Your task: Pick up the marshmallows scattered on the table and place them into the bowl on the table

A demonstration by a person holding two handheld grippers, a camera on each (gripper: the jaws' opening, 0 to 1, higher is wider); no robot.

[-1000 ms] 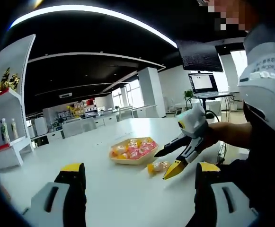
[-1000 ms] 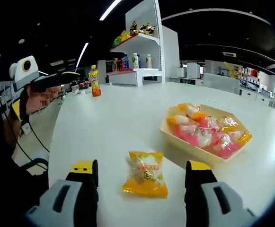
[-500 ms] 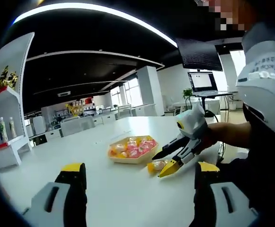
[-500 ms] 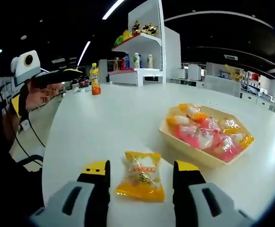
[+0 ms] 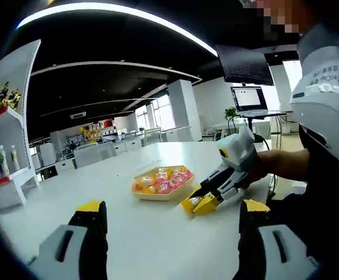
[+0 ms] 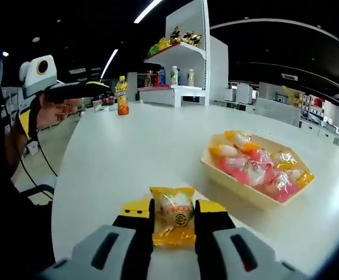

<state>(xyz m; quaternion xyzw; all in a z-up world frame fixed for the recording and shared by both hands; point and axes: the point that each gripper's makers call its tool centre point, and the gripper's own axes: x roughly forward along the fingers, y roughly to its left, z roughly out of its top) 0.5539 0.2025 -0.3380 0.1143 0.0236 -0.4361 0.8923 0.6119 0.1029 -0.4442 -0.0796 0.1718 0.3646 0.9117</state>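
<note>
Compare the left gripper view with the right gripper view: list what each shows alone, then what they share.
Left gripper view alone: a laptop on a stand behind the table, and the left gripper's own fingers held wide apart over bare tabletop.

Right gripper view alone: an orange bottle at the table's far edge, and the right gripper closed on the yellow packet.

Shared: the white table, the bowl of wrapped marshmallows, that packet and a white shelf of bottles.

Both views skim low over the white table (image 5: 157,233), facing roughly opposite ways, sharing the bowl (image 6: 239,188).
</note>
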